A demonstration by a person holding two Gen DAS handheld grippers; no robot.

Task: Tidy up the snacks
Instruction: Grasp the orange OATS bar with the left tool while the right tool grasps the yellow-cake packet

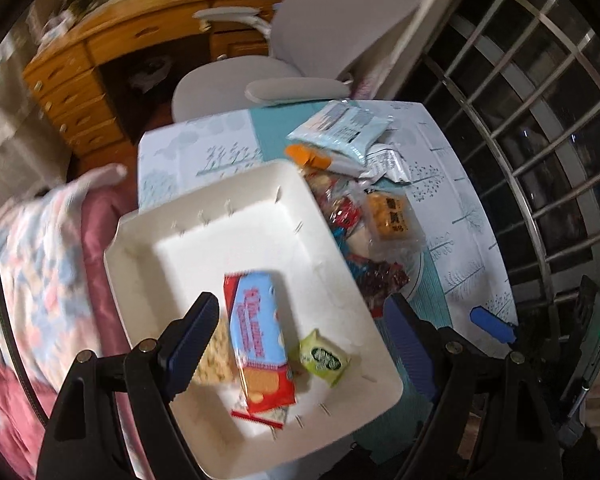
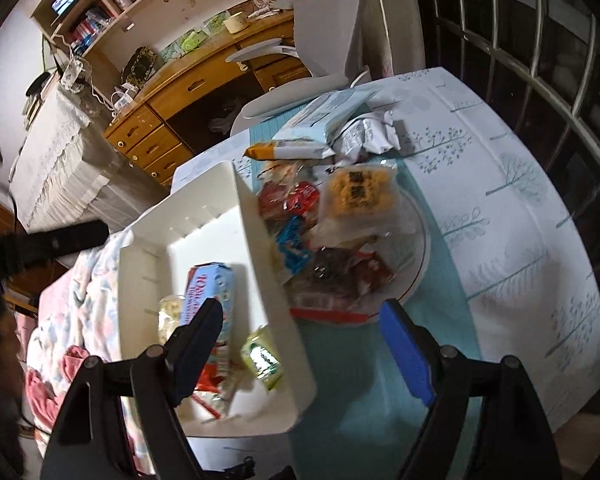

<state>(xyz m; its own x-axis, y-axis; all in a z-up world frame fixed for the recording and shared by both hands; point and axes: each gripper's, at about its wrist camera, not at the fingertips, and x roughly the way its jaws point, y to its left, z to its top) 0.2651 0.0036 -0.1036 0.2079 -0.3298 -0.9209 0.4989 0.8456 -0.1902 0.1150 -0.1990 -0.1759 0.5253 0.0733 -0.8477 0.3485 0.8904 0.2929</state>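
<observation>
In the left wrist view, the left gripper [image 1: 300, 344] is hovering at the bottom centre of the frame with its black, blue-padded jaws standing wide and nothing pressed between them. Beneath it, filling the lower middle of the frame, a white rectangular plastic bin [image 1: 148, 264] is sitting on the near left part of a small table covered by a white and teal tree-print cloth [image 1: 464, 216]. Inside the bin, a long light-blue and red biscuit packet [image 1: 256, 336] is lying lengthwise, with a clear pack of pale puffed snacks [image 1: 216, 356] touching its left side and a small green wrapped sweet [image 1: 324, 356] just beside its right. To the right of the bin, a loose heap of mixed wrapped snacks [image 1: 364, 216] is piling up on a clear glass plate [image 2: 416, 264], among them an orange cracker pack [image 1: 392, 216], while a pale blue foil bag [image 1: 340, 128] is resting behind them towards the upper centre. In the right wrist view, the right gripper [image 2: 304, 352] is also holding its jaws wide and empty at the lower centre, spanning the bin's right wall, with the snack heap above it. A grey office chair [image 1: 332, 12] and a wooden desk [image 1: 112, 40] are standing in the upper part of the frame, and a floral blanket [image 1: 36, 248] is lying at the left.
</observation>
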